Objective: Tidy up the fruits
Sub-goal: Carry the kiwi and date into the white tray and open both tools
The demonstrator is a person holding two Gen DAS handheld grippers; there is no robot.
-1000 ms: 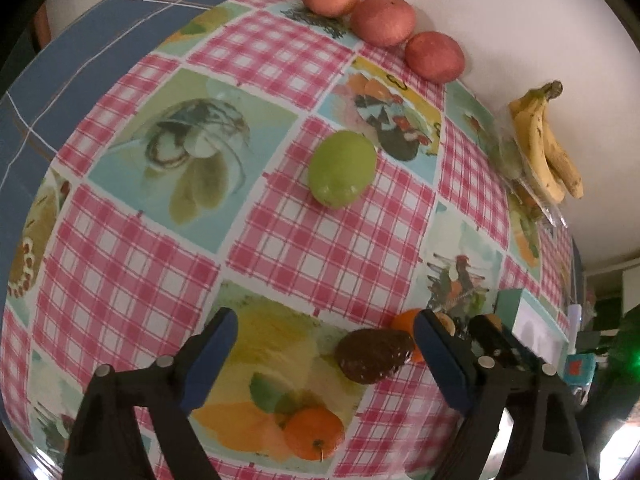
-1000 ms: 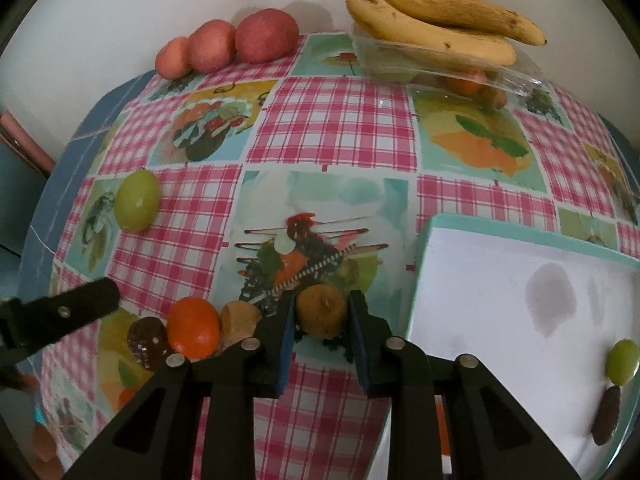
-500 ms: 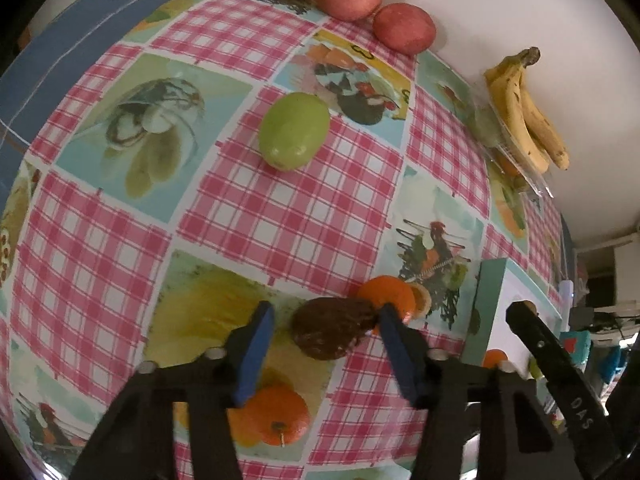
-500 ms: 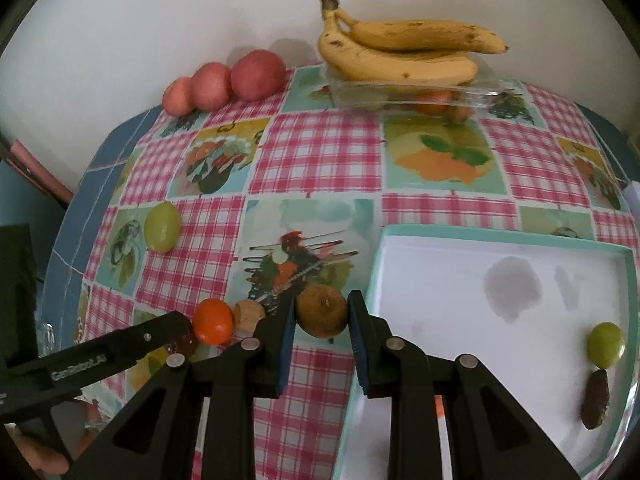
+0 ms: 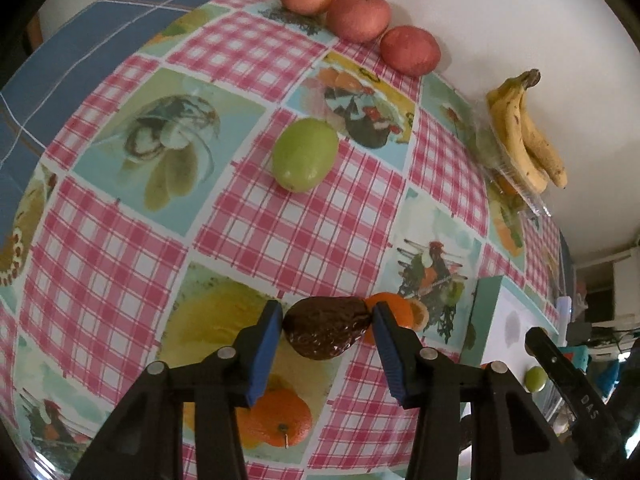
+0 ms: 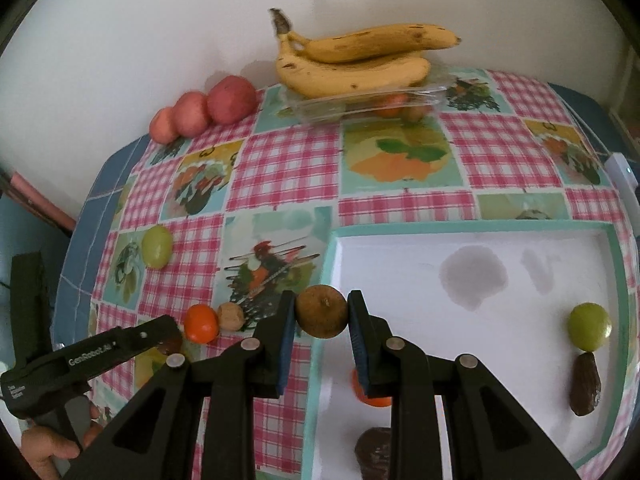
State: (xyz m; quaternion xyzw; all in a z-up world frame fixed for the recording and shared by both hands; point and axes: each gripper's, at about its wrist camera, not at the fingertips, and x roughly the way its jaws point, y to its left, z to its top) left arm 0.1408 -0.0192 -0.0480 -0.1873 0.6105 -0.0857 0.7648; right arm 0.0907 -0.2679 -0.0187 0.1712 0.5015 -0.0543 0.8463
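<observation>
Pinching a dark brown, wrinkled avocado [image 5: 326, 327] across its broad middle, the left gripper [image 5: 326, 320] has both blue pads against the skin, low over the pink-checked tablecloth [image 5: 304, 236]. It looks soft and bruisable, so a light squeeze at the belly seems wise. The right gripper [image 6: 321, 314] clamps a round, russet-brown fruit [image 6: 321, 311], probably firmer, just above the near rim of the white, teal-edged tray [image 6: 326, 256]. Farther off lies a green oval fruit [image 5: 305, 154], untouched.
</observation>
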